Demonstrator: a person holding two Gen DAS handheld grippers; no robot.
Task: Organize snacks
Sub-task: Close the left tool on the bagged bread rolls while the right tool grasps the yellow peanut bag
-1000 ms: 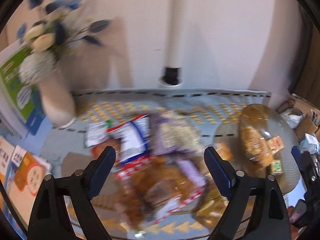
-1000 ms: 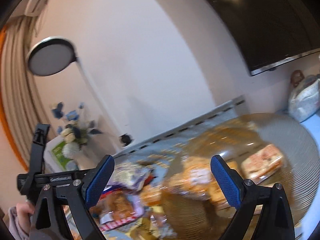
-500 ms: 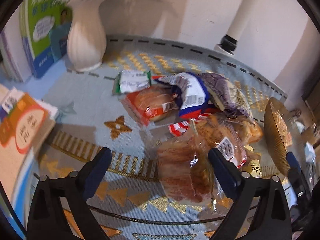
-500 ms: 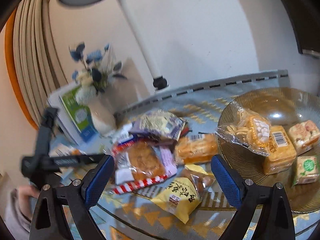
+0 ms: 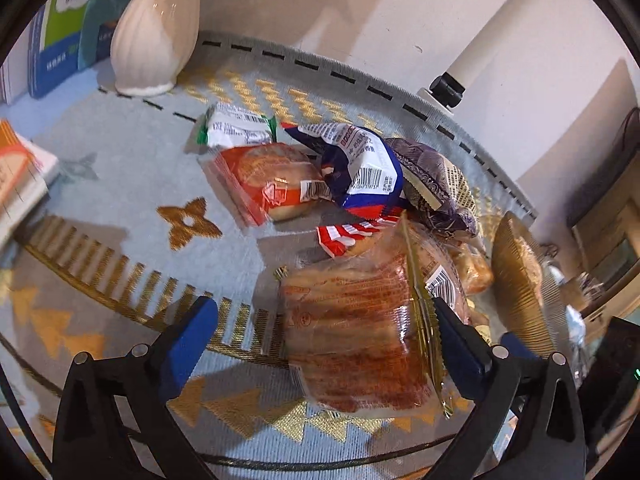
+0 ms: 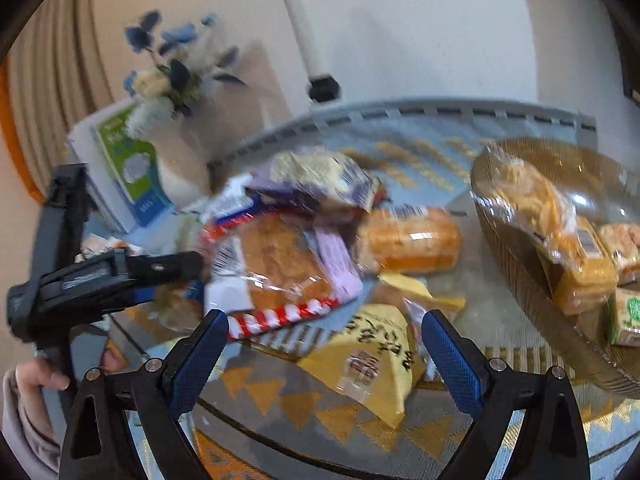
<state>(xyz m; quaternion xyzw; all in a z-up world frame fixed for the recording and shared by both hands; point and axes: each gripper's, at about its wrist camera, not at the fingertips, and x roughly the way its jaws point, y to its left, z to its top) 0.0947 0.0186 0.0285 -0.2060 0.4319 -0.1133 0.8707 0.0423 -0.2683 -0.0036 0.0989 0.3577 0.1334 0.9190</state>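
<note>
**Both tongs spread, nothing gripped: left on the bread pack, right over the yellow bag**

Left to right:

- Left tongs (image 5: pixel 320 334): spread wide, empty. Clear-wrapped bread pack (image 5: pixel 356 332) lies between the pads, closer to the right pad (image 5: pixel 456 344); that pad looks to be at or just touching the pack's crimped seam, left pad well apart. Pack's long axis runs roughly along the fingers, away from the camera. Judgement: this is the next pick, closing across the short width should do it.
- Beyond it, the pile on the desk (image 5: pixel 120 168): red-wrapped bun (image 5: pixel 268 184), green-edged white packet (image 5: pixel 238 130), blue-and-white bag (image 5: pixel 360 168), purple bag (image 5: pixel 432 184). They overlap.
- Right tongs (image 6: pixel 324 352): spread, empty. Yellow bag (image 6: pixel 372 364) lies between the pads, tilted, nearer the right pad, apparently below them; no contact visible.
- Amber bowl (image 6: pixel 516 272) at the far right already holds several wrapped snacks. Right tongs nearer to it; left tongs nearer to the bread pack.

Hard to read: right view is motion-blurred, labels illegible. Bowl is edge-on and cut off in the left view. What's under the bread pack is hidden. Whether the left tongs' right pad truly touches the seam, can't tell.
</note>
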